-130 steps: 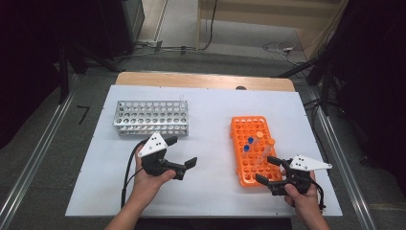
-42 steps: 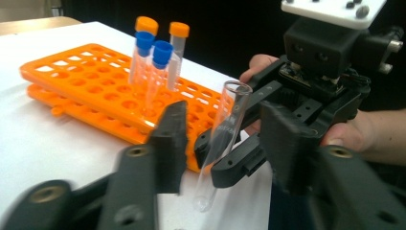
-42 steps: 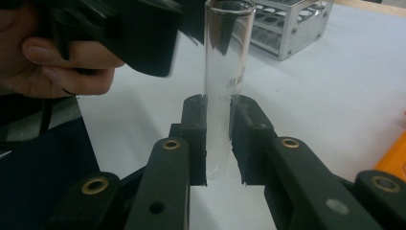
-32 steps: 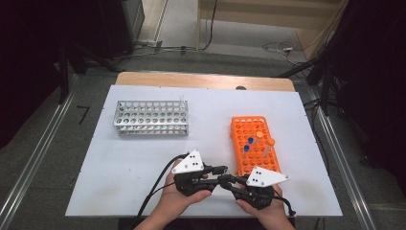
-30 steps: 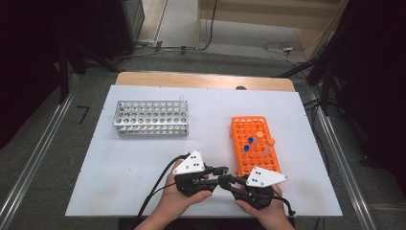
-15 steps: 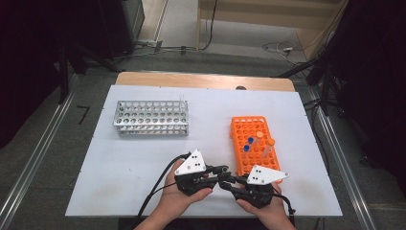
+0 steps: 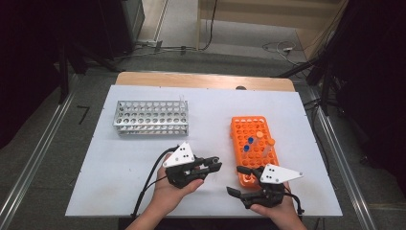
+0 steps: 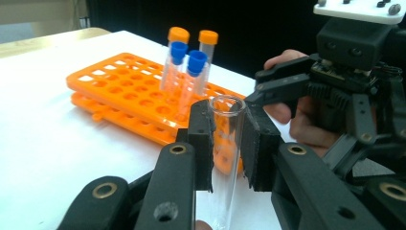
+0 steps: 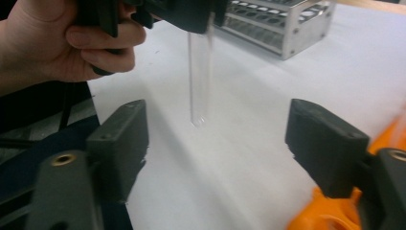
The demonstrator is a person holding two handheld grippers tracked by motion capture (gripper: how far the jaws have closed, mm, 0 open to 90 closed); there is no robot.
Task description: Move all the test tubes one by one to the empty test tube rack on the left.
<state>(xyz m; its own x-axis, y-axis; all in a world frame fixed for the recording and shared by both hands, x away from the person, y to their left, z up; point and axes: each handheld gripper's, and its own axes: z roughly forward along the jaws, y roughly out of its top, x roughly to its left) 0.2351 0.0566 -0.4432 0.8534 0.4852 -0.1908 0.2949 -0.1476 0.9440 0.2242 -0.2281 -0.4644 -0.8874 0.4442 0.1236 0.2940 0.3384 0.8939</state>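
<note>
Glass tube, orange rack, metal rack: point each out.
Glass tube (image 8: 226, 143), left gripper view, mid-wall between the pads.
Orange rack (image 7: 242, 129), high view, bare far-left top.
Metal rack (image 7: 151, 125), high view, front wall.

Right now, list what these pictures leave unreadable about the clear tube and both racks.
- Clear tube: its bottom is cut off by the lower edge in the left gripper view; its top is hidden by the left gripper in the right gripper view.
- Orange rack: blurred and cut off at the corner in the right gripper view.
- Metal rack: in the high view its single tube is too small to tell whether it is capped.
</note>
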